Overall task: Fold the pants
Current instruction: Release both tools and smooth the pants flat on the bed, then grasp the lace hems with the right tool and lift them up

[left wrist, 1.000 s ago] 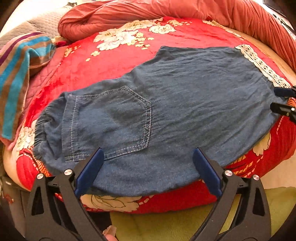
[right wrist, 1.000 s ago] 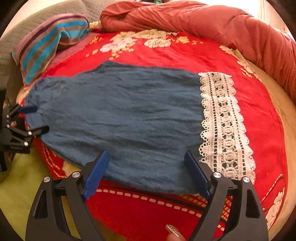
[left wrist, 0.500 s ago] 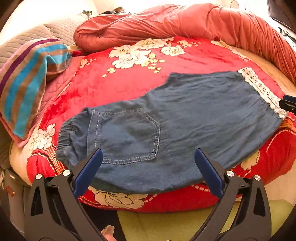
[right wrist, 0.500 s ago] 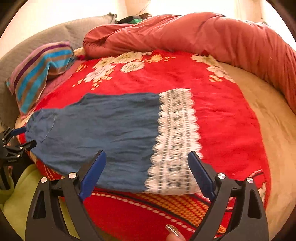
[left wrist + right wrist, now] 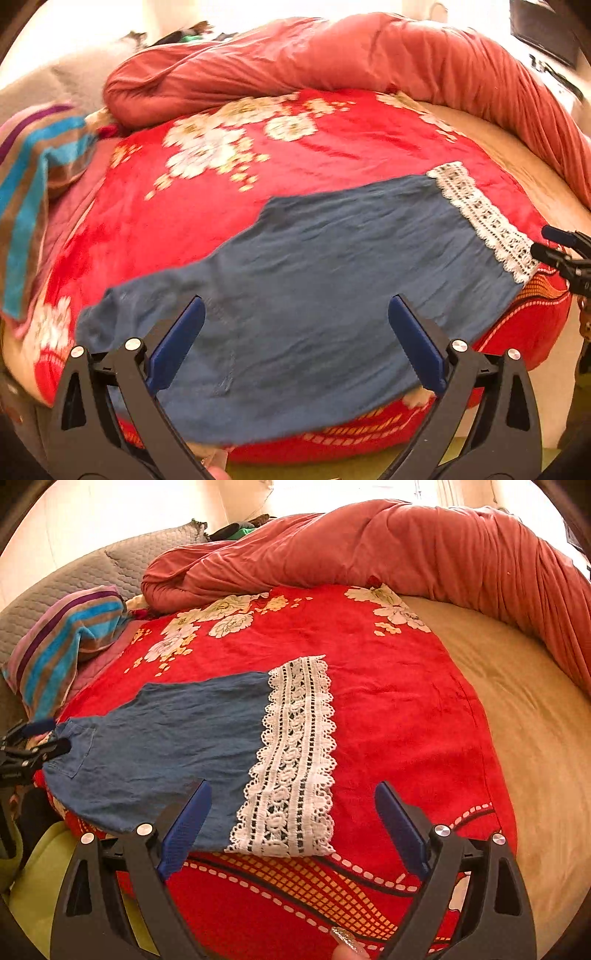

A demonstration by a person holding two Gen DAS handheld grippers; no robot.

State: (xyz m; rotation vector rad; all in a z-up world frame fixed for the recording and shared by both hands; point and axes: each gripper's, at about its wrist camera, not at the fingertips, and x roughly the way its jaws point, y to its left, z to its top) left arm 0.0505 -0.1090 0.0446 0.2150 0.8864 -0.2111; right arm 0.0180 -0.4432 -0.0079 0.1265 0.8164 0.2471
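Blue denim pants [image 5: 314, 277] lie flat on a red flowered blanket [image 5: 229, 206], waist to the left and white lace hem [image 5: 480, 218] to the right. My left gripper [image 5: 295, 314] hovers open above the waist half, with nothing between its blue pads. My right gripper [image 5: 291, 794] is open over the lace hem [image 5: 291, 760] and holds nothing. From the right wrist view the pants [image 5: 166, 746] stretch leftward to the left gripper [image 5: 48, 736] at the waist. In the left wrist view the right gripper [image 5: 550, 243] shows at the right edge, beside the hem.
A rolled salmon duvet [image 5: 369, 550] runs along the back and right of the bed. A striped pillow [image 5: 62, 646] and a grey quilted pad [image 5: 110, 565] sit at the left. Bare beige sheet [image 5: 517, 709] lies right of the blanket. Yellow-green fabric [image 5: 40, 878] is below the bed's front edge.
Both grippers have drawn back and up, so the pants look smaller. The right gripper has shifted rightward from the denim to over the lace hem. The pants stay flat.
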